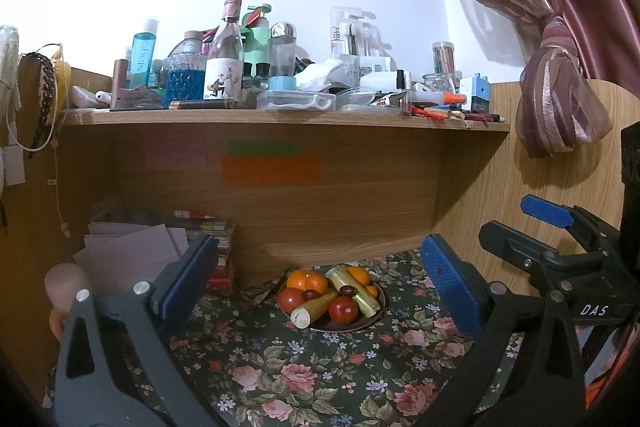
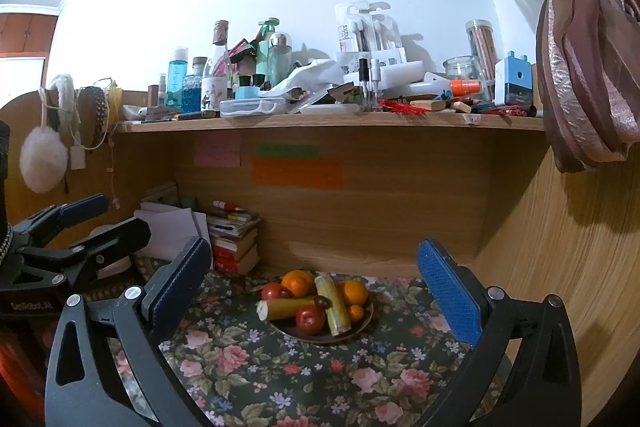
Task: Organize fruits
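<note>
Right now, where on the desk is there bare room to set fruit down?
Free: the floral cloth in front of the plate, and right of it toward the side panel. Crowded: the book stack to the left and the upper shelf.

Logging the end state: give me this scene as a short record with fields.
plate: dark plate on the floral cloth
fruit: oranges, red fruits, cane pieces, all piled on the plate
left claw: open, empty, short of the plate
right claw: open, empty, short of the plate
shelf: above, crowded with bottles
</note>
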The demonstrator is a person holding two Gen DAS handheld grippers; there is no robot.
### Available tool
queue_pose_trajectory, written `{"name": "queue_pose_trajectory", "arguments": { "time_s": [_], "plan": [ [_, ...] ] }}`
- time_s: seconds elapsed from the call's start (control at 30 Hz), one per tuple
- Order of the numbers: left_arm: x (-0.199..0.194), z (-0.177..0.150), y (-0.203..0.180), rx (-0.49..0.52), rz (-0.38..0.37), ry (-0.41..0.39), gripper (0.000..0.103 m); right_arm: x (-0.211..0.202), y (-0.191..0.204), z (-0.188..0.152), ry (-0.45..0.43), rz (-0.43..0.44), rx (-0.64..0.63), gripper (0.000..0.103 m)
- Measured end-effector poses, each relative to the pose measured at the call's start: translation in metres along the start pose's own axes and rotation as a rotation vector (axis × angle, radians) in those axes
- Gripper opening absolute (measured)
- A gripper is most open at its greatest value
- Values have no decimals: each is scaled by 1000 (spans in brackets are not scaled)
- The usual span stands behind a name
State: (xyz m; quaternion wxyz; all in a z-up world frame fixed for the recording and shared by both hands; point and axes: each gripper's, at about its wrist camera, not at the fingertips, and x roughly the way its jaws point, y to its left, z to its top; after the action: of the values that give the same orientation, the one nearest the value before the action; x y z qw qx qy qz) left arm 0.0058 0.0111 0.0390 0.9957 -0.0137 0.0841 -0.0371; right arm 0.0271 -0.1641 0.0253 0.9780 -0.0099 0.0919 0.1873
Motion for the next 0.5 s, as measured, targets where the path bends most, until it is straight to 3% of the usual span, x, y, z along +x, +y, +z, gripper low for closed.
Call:
{"name": "queue_pose_trajectory", "arguments": {
  "time_s": [0.5],
  "plan": [
    [2,-1,-1,0,-5,3,103,-2,-2,1,-9,-6,16,103]
  ]
}}
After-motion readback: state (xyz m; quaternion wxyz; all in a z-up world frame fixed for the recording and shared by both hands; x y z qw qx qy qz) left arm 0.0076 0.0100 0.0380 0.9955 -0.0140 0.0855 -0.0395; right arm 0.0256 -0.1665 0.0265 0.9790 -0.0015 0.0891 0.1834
